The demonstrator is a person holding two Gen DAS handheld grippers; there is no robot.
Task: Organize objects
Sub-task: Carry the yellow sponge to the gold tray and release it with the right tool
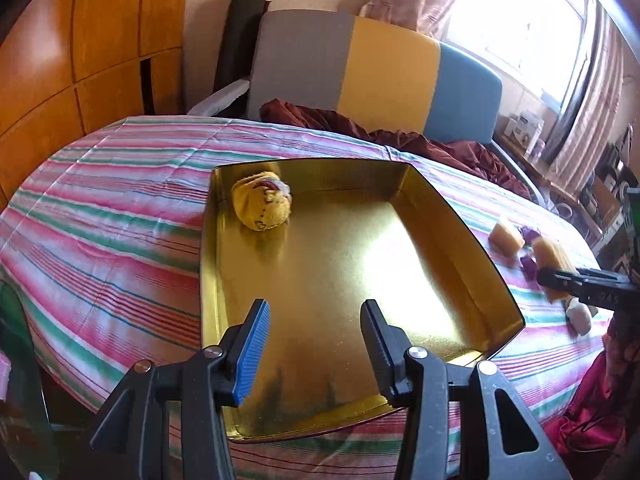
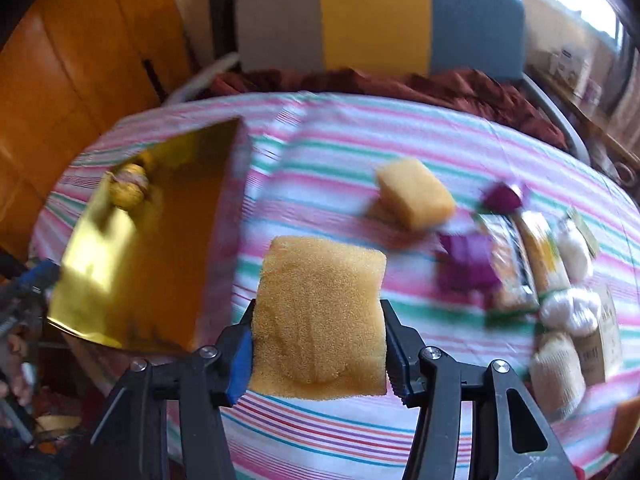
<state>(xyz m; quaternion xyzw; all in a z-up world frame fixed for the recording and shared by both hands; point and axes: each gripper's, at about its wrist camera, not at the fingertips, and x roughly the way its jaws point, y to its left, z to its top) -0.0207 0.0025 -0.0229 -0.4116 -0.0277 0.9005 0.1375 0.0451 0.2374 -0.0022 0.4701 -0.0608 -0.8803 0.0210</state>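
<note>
Over the gold tray [image 1: 440,216], left tongs [image 1: 316,344] gape — right tongs [image 2: 318,344] clamp a sponge [image 2: 320,320]; no legible writing.

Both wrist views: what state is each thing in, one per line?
Gold tin: open, lidless, on the striped cloth, holding one toy.
Yellow plush toy: lying in the tin's far left corner.
Held sponge: gripped between the right gripper fingers, above the cloth.
Second sponge: lying loose on the cloth.
Left gripper: open, empty, over the tin's near edge.
Purple pieces: loose on the cloth.
</note>
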